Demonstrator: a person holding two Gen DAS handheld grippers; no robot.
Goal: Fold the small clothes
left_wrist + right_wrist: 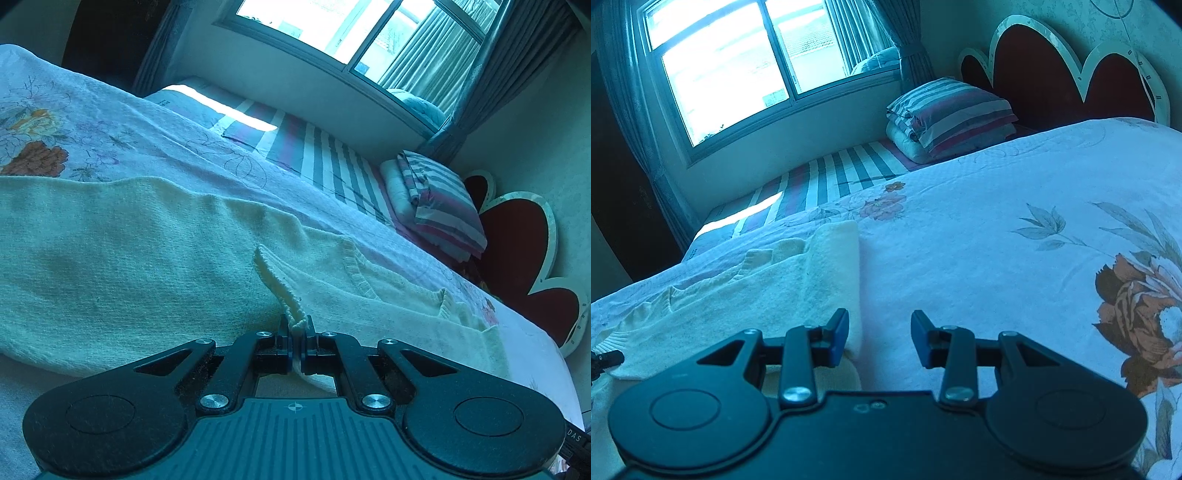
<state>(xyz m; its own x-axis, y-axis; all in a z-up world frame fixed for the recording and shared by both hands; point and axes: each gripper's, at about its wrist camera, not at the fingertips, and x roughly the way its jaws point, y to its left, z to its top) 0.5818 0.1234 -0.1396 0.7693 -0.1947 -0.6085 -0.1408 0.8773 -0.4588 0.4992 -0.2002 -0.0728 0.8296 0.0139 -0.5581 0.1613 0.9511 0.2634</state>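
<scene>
Cream knit, a small sweater (129, 251) lies spread on the flowered white bedspread (979, 221), close to the bed's near edge, its right side doubled over into a straight folded border. The left gripper (296, 328) has its jaws pinched together on a ribbed edge of the sweater, lifting a little ridge of it. The right gripper (879, 332) hovers with jaws apart and nothing between them, its left finger (839, 334) over the folded border, perhaps just brushing it. A striped pillow (951, 114) sits at the far corner by the headboard (1052, 85)
</scene>
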